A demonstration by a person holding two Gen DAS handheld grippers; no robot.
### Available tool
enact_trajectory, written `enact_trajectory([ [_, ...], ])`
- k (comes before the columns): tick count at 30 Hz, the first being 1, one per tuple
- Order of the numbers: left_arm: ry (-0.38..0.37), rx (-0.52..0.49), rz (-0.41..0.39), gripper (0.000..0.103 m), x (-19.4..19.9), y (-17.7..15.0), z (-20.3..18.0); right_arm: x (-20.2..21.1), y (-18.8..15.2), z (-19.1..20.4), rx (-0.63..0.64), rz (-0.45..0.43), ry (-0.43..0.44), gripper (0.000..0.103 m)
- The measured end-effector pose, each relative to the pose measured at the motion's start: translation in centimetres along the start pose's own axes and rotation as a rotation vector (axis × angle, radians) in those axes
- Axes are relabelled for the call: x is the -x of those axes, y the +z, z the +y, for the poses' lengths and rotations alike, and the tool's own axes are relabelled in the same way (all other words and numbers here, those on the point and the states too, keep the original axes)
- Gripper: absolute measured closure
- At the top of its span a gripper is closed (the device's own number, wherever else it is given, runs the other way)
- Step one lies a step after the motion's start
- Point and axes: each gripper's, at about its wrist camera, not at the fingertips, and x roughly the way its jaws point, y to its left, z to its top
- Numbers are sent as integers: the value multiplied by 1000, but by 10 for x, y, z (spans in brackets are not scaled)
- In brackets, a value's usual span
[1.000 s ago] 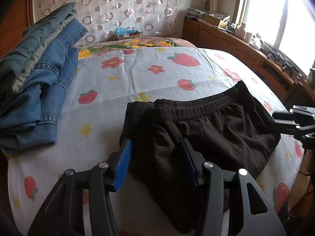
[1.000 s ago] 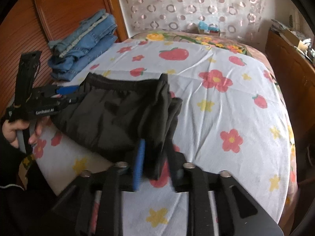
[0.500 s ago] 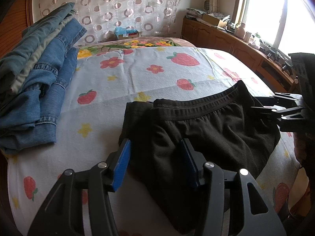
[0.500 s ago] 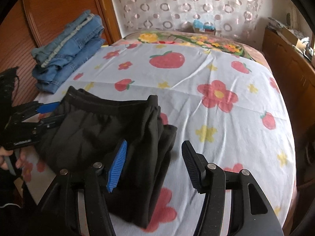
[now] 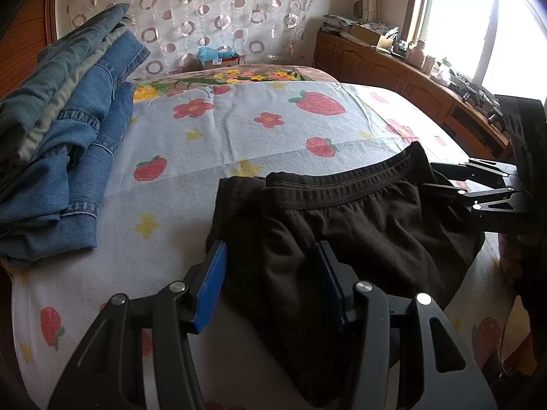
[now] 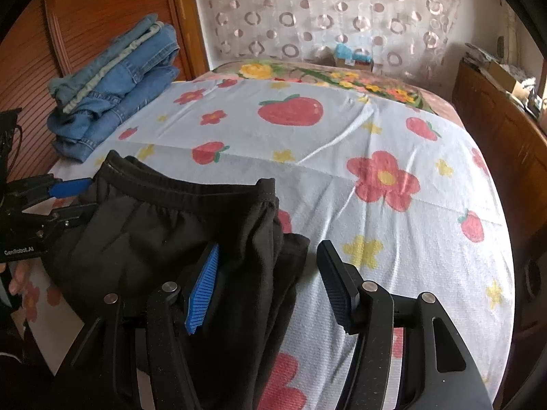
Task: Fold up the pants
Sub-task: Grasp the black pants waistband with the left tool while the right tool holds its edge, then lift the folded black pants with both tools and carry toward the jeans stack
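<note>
The folded black pants (image 5: 359,232) lie on the strawberry-print bedsheet (image 5: 212,157), near the stack of folded jeans (image 5: 61,157). The left gripper (image 5: 270,280) straddles the pants' edge nearest those jeans, jaws released. The right gripper (image 6: 270,290) straddles the opposite edge, also released, pads off the cloth.

left gripper (image 5: 270,280): matte black two-finger frame filling the lower frame of its own view, angular cut-out arms, round silver screws at the pivots
left gripper pads (image 5: 210,285): ribbed bright blue strips on the fingers' inner faces
right gripper (image 6: 270,283): same black build, silver screws, one blue ribbed pad, the other looking dark
marking: white "GenRobot.AI" lettering on the left gripper's body, far left of the right wrist view
sleeve (image 6: 10,358): dark, lower left corner
</note>
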Motion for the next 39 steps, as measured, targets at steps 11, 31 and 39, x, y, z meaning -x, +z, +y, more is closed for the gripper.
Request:
enact_trajectory([
  [11, -3, 100, -12, 51, 4, 20, 29, 0, 0, -1, 1, 0, -1, 43],
  [31, -80, 31, -14, 94, -4, 17, 15, 8, 2, 8, 3, -10, 83, 92],
  [39, -95, 26, -135, 95, 45, 27, 7, 43, 7, 16, 4, -100, 102, 93],
])
